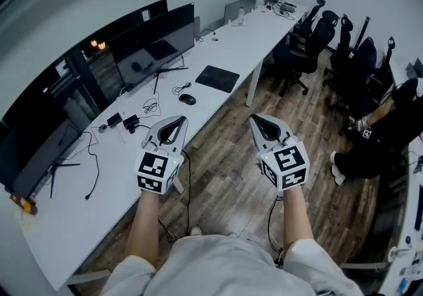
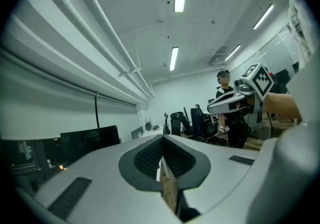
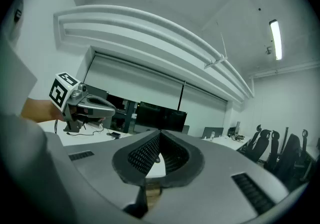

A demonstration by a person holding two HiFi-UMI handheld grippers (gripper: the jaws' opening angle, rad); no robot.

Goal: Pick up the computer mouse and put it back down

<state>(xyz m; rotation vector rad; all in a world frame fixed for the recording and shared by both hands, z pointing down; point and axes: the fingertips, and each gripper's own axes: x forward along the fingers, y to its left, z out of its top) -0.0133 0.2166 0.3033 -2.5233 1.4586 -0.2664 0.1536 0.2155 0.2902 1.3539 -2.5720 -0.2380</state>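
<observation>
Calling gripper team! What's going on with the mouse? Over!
Left hand-held gripper shut, empty; right hand-held gripper same. Computer mouse untouched on desk. Loose cables lie beside it.

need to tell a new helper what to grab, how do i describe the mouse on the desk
On the long white desk, find the flat black mouse pad in front of the dark monitors. The computer mouse lies on bare desk beside that pad, on the side nearer the person. It is the only small rounded black lump; its neighbours are thin cables and boxy adapters.
</observation>
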